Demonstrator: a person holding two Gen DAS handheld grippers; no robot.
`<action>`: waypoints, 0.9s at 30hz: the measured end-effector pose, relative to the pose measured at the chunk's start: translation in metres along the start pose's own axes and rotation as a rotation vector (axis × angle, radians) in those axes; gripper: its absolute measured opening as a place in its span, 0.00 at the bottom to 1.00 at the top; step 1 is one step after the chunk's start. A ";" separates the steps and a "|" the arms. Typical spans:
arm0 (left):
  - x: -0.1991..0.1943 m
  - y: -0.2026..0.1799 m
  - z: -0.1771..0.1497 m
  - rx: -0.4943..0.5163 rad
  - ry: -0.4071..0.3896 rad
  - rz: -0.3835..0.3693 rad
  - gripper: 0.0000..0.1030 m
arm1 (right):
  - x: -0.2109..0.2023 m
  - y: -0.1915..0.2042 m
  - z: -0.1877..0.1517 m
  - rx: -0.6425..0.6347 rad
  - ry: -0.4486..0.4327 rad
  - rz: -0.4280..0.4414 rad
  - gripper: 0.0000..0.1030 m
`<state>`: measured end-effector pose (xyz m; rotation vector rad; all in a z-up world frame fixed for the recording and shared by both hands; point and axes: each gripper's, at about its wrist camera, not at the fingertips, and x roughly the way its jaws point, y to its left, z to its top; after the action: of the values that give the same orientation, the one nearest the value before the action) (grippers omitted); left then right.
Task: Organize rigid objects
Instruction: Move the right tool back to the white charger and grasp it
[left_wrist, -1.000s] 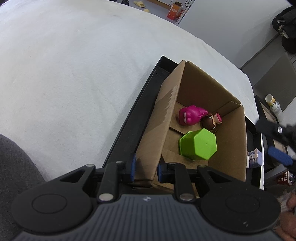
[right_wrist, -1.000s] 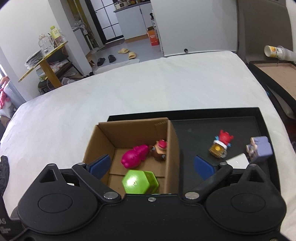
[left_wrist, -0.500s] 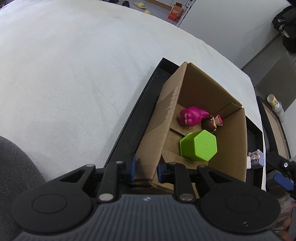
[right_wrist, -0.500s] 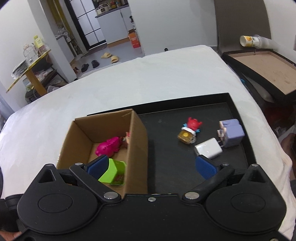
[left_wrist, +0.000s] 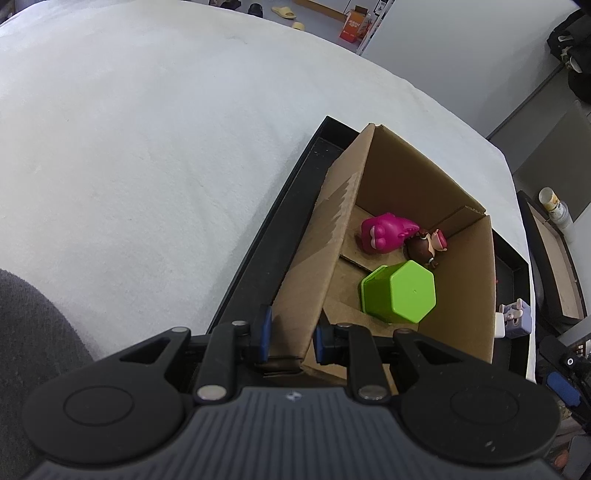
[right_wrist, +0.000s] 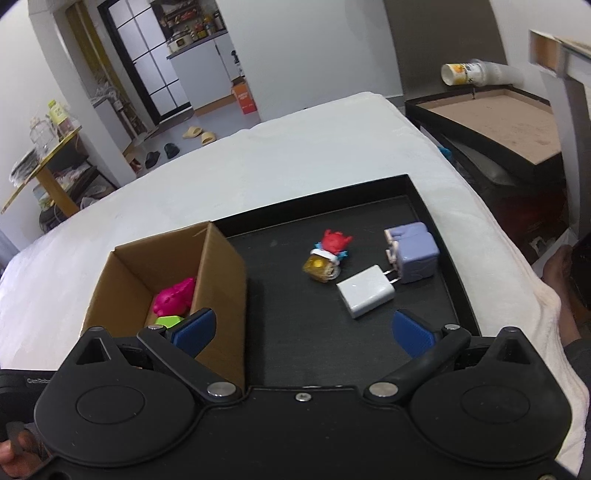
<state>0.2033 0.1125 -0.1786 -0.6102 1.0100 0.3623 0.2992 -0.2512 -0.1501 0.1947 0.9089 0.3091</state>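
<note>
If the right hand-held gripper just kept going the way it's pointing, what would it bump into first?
Probably the white charger on the black tray, lying ahead of the open right hand-held gripper; depth is hard to judge.

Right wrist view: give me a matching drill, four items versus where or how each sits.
Items:
1. white charger
2. pink toy
3. left gripper
4. right gripper

States:
A. inside the cardboard box
B. open, empty
C. on the black tray, outside the box
D. shut on the box wall

Pairs: 1-C, 2-A, 3-D, 4-B
</note>
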 end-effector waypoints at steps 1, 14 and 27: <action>0.000 -0.001 0.000 -0.001 0.001 0.002 0.20 | 0.001 -0.004 -0.001 0.010 -0.003 -0.001 1.00; 0.002 -0.006 -0.001 0.003 0.001 0.023 0.20 | 0.016 -0.031 -0.010 0.047 -0.042 -0.009 0.94; 0.002 -0.008 -0.001 0.006 -0.001 0.031 0.20 | 0.058 -0.031 0.002 -0.066 -0.012 -0.085 0.80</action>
<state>0.2074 0.1057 -0.1785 -0.5897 1.0205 0.3864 0.3398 -0.2598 -0.2013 0.0966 0.8917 0.2587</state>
